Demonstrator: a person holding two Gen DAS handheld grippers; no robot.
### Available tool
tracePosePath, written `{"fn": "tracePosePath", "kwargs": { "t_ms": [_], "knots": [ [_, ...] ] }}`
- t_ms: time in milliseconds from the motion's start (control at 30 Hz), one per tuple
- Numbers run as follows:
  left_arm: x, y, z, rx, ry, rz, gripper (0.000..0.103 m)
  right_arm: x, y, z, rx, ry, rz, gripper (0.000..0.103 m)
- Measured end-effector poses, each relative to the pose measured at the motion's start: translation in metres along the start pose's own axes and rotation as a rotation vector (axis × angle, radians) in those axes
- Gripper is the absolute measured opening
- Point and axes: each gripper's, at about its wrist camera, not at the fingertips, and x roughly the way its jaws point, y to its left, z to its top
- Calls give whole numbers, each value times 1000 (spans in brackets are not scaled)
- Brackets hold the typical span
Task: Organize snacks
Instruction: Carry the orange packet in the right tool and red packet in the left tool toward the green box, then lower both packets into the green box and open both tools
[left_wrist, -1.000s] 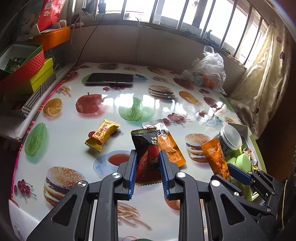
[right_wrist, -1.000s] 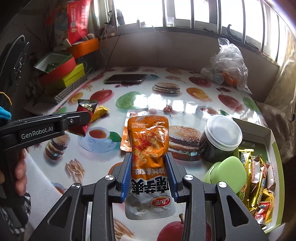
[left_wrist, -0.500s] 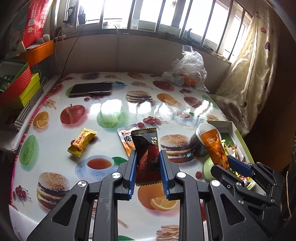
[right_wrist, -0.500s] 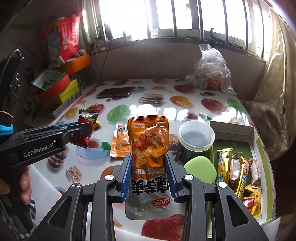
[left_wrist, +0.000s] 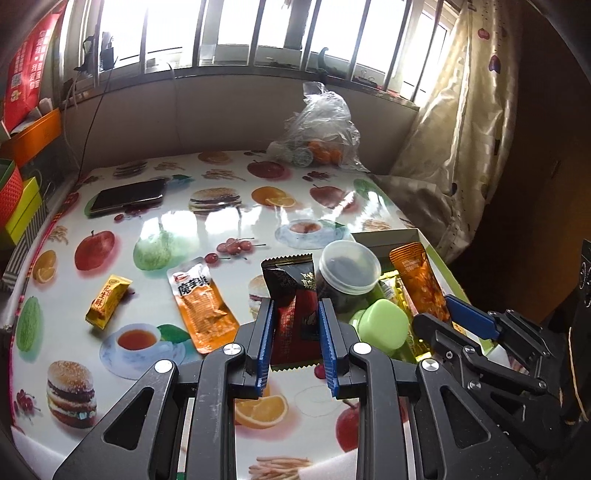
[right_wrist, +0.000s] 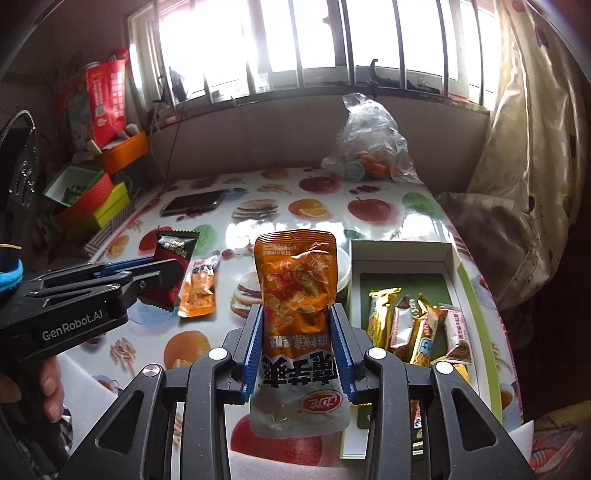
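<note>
1. the left gripper (left_wrist: 295, 334) has its fingers (left_wrist: 263, 343) closed on a dark red packet (left_wrist: 293, 306); the packet stands upright between them, long axis along the fingers, clear of the table (left_wrist: 184, 221).
2. the right gripper (right_wrist: 297, 343) has its fingers (right_wrist: 340, 347) clamped on an orange packet (right_wrist: 295, 291), also upright, its grey lower end hanging below the fingers.
3. the box (right_wrist: 476, 295) is the likely goal. it lies to the right of both grippers, and in the right wrist view it sits just right of the orange packet, with wrapped bars (right_wrist: 413, 325) already lying lengthwise inside.
4. the right gripper is the nearer one; the left gripper has the jar (left_wrist: 349, 273) and the green lid (left_wrist: 384, 323) between it and the box.
5. my judgement: the orange packet should go in first, moved right and laid parallel to the bars, then the dark red one over the jar.
6. still loose on the table: a yellow candy (left_wrist: 108, 301) and a flat orange pouch (left_wrist: 203, 306), both left of the left gripper.
7. farther off lie a phone (left_wrist: 127, 195) and a plastic bag (left_wrist: 317, 129).
</note>
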Motion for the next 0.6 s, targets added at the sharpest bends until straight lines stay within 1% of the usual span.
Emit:
{"fn": "tracePosePath", "kwargs": {
  "t_ms": [267,400,600],
  "knots": [
    [10,-31,5,46,12,-38,25,-9,-31,-4,38,-6,-42,34],
    [18,-44,7,55,26,-72,25,-11,-44,-7,58,-3,-61,34],
    [30,-62,10,74,41,-93,25,-10,-63,-12,87,6,-92,34]
  ]
}}
